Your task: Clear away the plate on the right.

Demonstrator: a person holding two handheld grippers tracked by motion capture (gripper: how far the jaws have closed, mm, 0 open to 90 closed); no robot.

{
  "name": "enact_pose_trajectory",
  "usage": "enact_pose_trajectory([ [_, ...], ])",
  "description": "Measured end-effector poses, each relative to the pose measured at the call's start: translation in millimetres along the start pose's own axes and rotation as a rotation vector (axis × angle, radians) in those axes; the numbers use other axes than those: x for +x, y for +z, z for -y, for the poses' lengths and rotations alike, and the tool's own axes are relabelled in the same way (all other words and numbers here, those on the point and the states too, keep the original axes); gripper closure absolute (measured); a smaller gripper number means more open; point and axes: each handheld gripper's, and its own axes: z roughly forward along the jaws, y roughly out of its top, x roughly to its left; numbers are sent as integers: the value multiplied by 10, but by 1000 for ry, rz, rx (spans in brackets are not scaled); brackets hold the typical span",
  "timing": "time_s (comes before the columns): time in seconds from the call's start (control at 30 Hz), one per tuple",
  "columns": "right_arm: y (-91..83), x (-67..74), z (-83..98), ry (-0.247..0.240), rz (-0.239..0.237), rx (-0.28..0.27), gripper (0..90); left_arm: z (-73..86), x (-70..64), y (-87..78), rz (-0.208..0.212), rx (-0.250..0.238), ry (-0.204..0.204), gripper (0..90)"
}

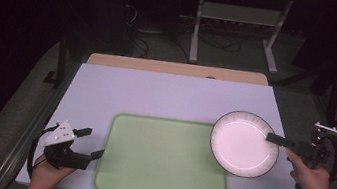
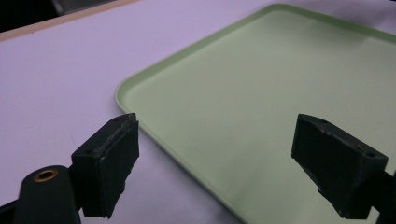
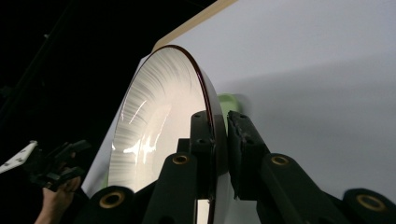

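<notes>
This looks like a lab or recording room set up for handling trials, not a home or a kitchen. A plain pale worktop (image 1: 166,94) with a bare wooden edge stands on a grey carpeted floor (image 1: 13,101), with dark metal rails along its sides. Behind it the room is kept dark, and only the worktop is lit from above. On the floor at the back lie loose black cables (image 1: 215,41) around the white metal legs of a stand (image 1: 237,29). Nothing domestic surrounds the worktop; the furniture is bare and technical.
</notes>
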Motion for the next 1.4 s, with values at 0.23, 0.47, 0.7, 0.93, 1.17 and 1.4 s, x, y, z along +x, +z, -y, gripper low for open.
enact_pose_trajectory([
  [0.23,156,168,-6,-13,-32,27,804,-1,6,-4,1,1,2,148],
  [0.47,243,265,-36,-19,-47,25,801,0,7,-4,0,1,1,148],
  [0.7,322,405,-95,-51,-46,32,801,0,6,-2,-1,2,1,148],
  [0.93,507,585,-142,-75,-62,46,801,1,11,-6,0,2,1,148],
  [1.17,727,781,-197,-106,-86,70,800,1,14,-12,-1,-2,-3,148],
  [1.4,931,936,-210,-126,-113,102,800,3,19,-13,1,-2,-4,150],
])
